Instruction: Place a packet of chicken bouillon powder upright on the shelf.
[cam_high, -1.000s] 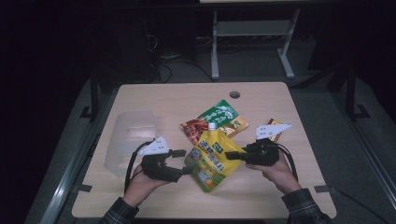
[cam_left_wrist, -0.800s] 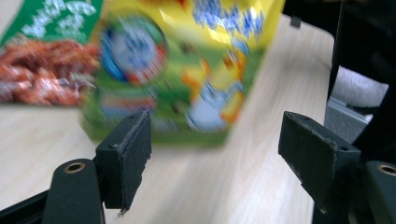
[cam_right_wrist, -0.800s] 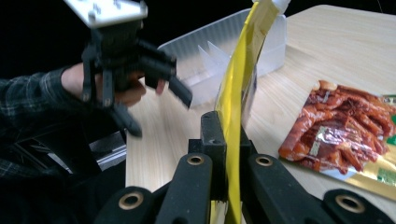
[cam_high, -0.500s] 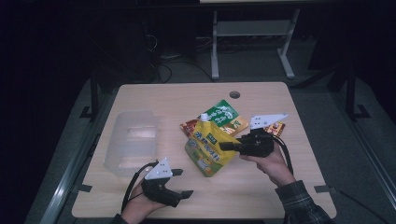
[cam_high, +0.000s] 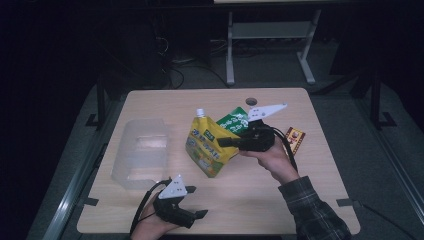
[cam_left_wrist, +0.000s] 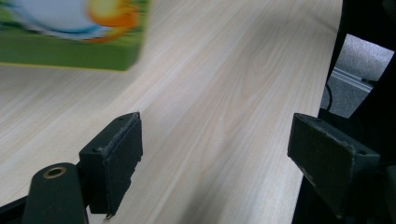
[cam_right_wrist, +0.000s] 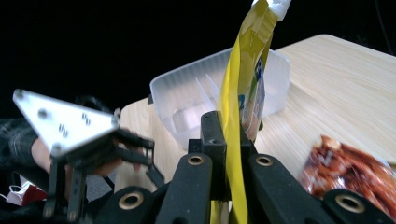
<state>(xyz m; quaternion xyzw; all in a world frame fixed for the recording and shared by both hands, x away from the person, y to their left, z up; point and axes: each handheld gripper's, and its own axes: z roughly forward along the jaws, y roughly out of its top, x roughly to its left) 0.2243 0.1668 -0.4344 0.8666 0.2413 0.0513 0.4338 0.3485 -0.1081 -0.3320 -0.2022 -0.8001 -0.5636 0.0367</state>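
1. Far left on the tabletop (cam_high: 310, 200), a clear plastic bin (cam_high: 139, 152) sits empty, with dividers visible inside it in the right gripper view.
2. Down at the near edge, the left gripper (cam_high: 197, 216) hovers low with its jaws spread wide and nothing between them; its own view shows only bare wood between the pads.
3. Centre stage: the yellow-green spout pouch (cam_high: 209, 145), lifted off the tabletop and hanging tilted, white cap (cam_high: 200, 112) up top, just beside the bin.
4. The right gripper (cam_high: 225, 142) is clamped tight on the pouch's side seam; its own view shows the jaws pinching the thin yellow edge.
5. Handling call: this pouch looks soft and floppy, probably weighty with filling, with slick film. A seam pinch lets it swing and sag. I'd judge the stiffer welded edge or the neck under the cap the safest hold; squeezing the belly risks slipping.
6. Behind it lies a green packet (cam_high: 233, 121), and a red snack bag shows in the right gripper view (cam_right_wrist: 348, 170).
7. Far right, a small red-and-yellow packet (cam_high: 295, 139) rests flat.
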